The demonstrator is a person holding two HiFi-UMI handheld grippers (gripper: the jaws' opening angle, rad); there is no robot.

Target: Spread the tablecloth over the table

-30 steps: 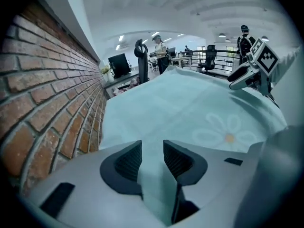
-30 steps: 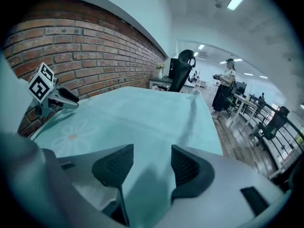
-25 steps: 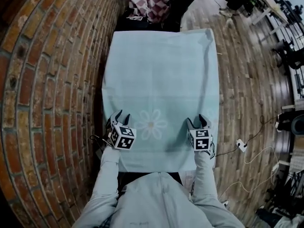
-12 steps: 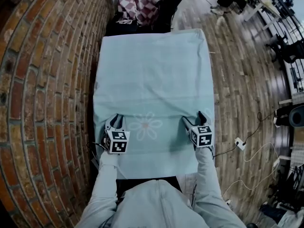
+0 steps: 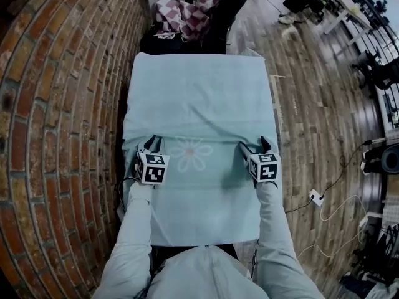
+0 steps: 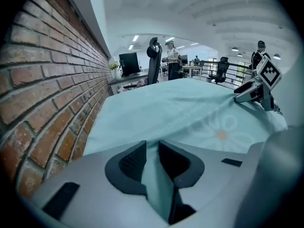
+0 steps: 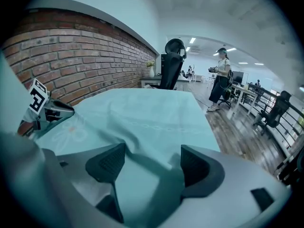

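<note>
Both arms reach straight forward, each gripper pitched down onto the pale teal tablecloth (image 5: 199,92), one on either side of its flower print (image 5: 190,154). The left gripper (image 5: 153,144) has just been closing, and its narrow jaws pinch a fold of the tablecloth. The right gripper (image 5: 255,146) has just been opening; its jaws stand wide, with tablecloth lying loose between them. The tablecloth's left edge runs close along a brick wall (image 5: 56,136), and open wood floor (image 5: 312,136) lies to the right. The table is hidden underneath.
</note>
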